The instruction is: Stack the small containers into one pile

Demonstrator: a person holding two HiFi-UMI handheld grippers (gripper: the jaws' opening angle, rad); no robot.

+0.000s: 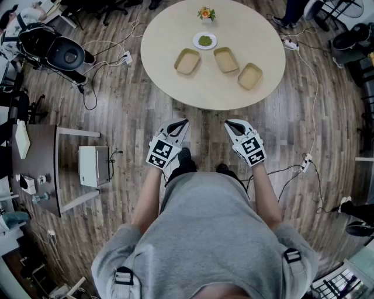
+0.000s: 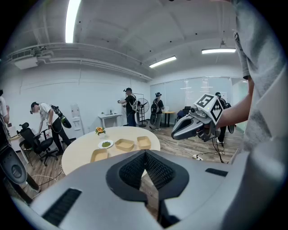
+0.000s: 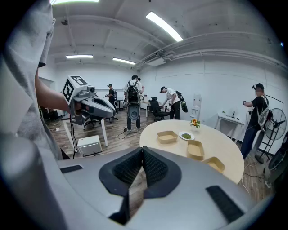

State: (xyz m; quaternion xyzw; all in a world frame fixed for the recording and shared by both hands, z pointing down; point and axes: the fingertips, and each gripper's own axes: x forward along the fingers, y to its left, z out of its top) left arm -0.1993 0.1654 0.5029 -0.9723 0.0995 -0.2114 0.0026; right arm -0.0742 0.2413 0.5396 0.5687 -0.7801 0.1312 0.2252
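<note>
Three shallow tan containers stand apart on the round pale table (image 1: 169,35): a left one (image 1: 187,61), a middle one (image 1: 225,59) and a right one (image 1: 250,76). Both grippers hang over the wooden floor, short of the table's near edge, with nothing in them. My left gripper (image 1: 184,121) is shut, its ribbed pads meeting at the tip (image 2: 145,153). My right gripper (image 1: 228,123) is shut too, with its pads together (image 3: 142,150). The left gripper view shows the containers (image 2: 124,144) ahead; the right gripper view has them (image 3: 195,149) to the right of its jaws.
A white plate of green food (image 1: 205,41) and a small flower pot (image 1: 205,13) sit at the table's far side. Cables and a power strip (image 1: 127,57) lie on the floor. A white box (image 1: 93,166) and a desk (image 1: 38,169) stand to the left. Several people stand in the background.
</note>
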